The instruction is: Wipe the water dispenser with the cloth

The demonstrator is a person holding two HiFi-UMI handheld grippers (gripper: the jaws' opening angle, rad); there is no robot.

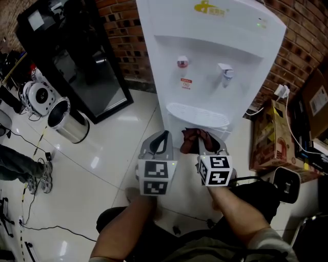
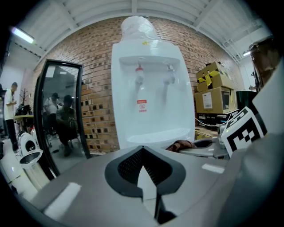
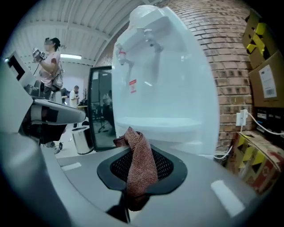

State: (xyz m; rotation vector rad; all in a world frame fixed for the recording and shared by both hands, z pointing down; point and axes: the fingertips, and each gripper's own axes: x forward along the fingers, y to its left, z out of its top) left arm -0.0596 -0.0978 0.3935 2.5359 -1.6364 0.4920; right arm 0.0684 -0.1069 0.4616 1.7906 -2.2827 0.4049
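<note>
Two hand-held tools face the tall white plastic water dispenser (image 1: 205, 66); the right tool (image 1: 204, 140) is clenched on the reddish-brown woven cloth (image 3: 140, 168), which stands up out of its jaws in front of the curved drip ledge (image 1: 197, 113), and whether it touches that ledge cannot be told; the left tool (image 1: 161, 140) is clenched on nothing, close beside the right one. Only a narrow fold looks pinched, so dragging it over the plastic could probably pull the cloth free; so little fabric stands past the jaws that the hard tip itself might scrape the casing; a stroke carried up the recess could knock the red-capped tap (image 1: 182, 62) or the pale tap (image 1: 225, 72) and let water run; the idle left tool could bump the working one. A yellow logo (image 1: 210, 7) sits near the top and a red-and-white sticker (image 1: 186, 83) under the red tap; neither can be read.
</note>
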